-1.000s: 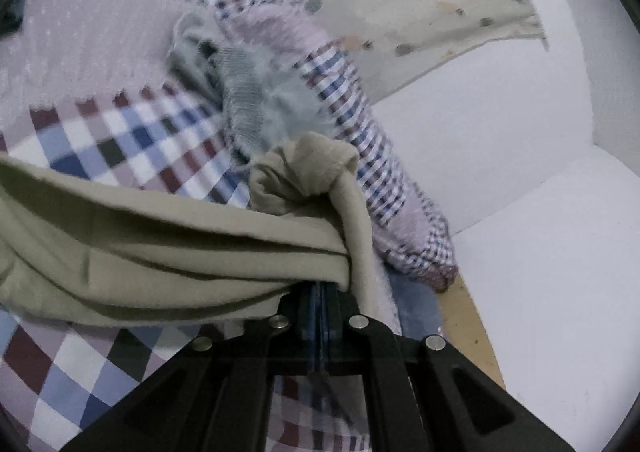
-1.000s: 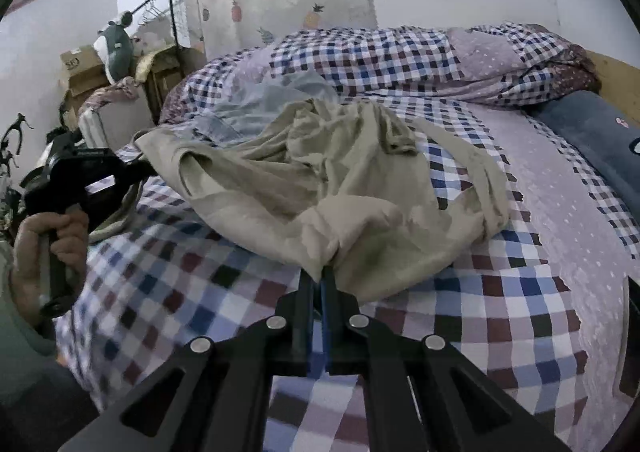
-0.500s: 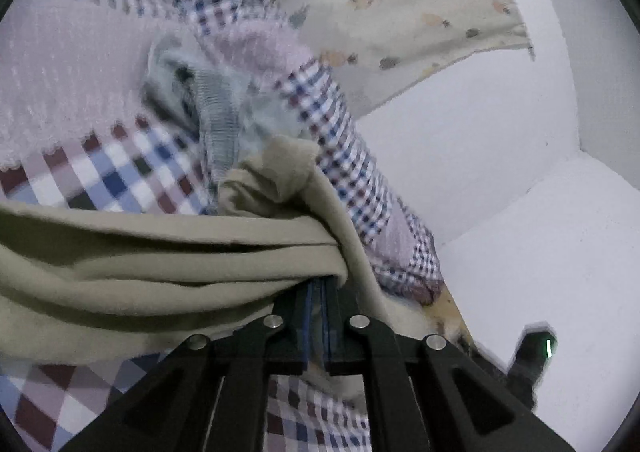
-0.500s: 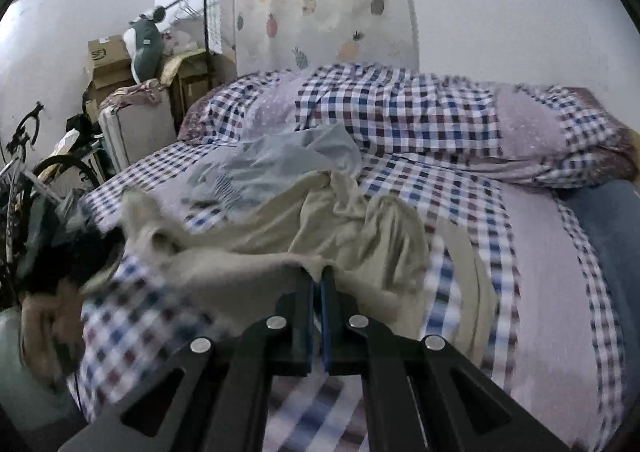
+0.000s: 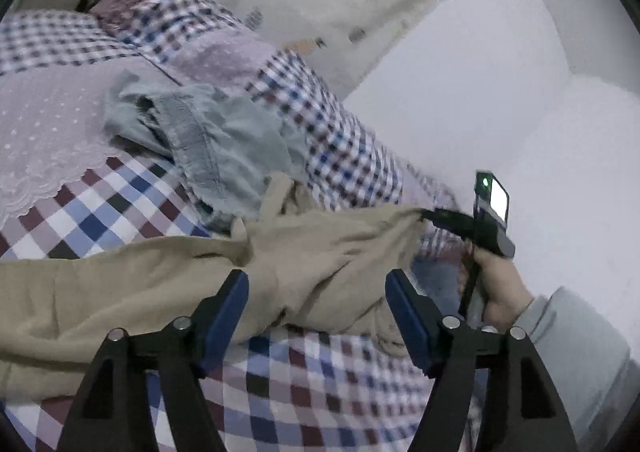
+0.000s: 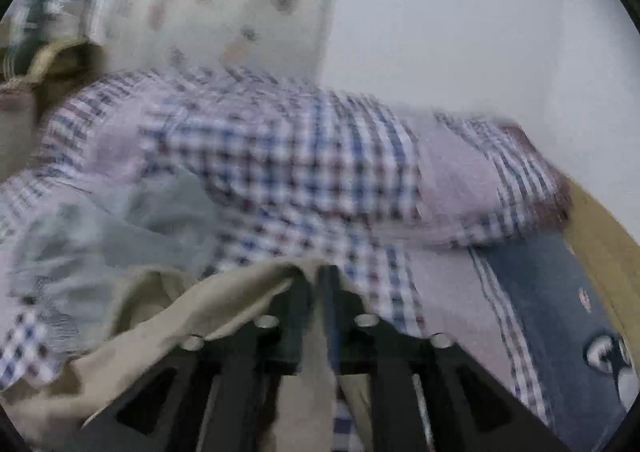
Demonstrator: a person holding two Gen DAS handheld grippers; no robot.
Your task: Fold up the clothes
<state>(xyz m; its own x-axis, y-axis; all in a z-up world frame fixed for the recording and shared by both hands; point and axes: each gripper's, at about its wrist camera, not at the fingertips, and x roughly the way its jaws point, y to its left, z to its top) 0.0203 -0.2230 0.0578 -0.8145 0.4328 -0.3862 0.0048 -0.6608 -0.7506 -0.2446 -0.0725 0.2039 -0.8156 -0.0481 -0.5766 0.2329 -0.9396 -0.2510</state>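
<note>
Left gripper (image 5: 316, 312) jaws spread over beige garment (image 5: 160, 284), right gripper (image 6: 316, 292) pinching its 3 o'clock edge; left should re-pinch before pulling it flat.

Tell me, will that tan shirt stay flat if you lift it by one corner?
Probably not. The tan shirt already sags in soft folds where the right gripper pinches it, so it looks floppy. It also seems light, bunching easily on the checked bedsheet.

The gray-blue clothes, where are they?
In the left wrist view, the gray-blue clothes lie crumpled on the checked bed, left of centre, just beyond the beige garment and against the rolled quilt.
</note>
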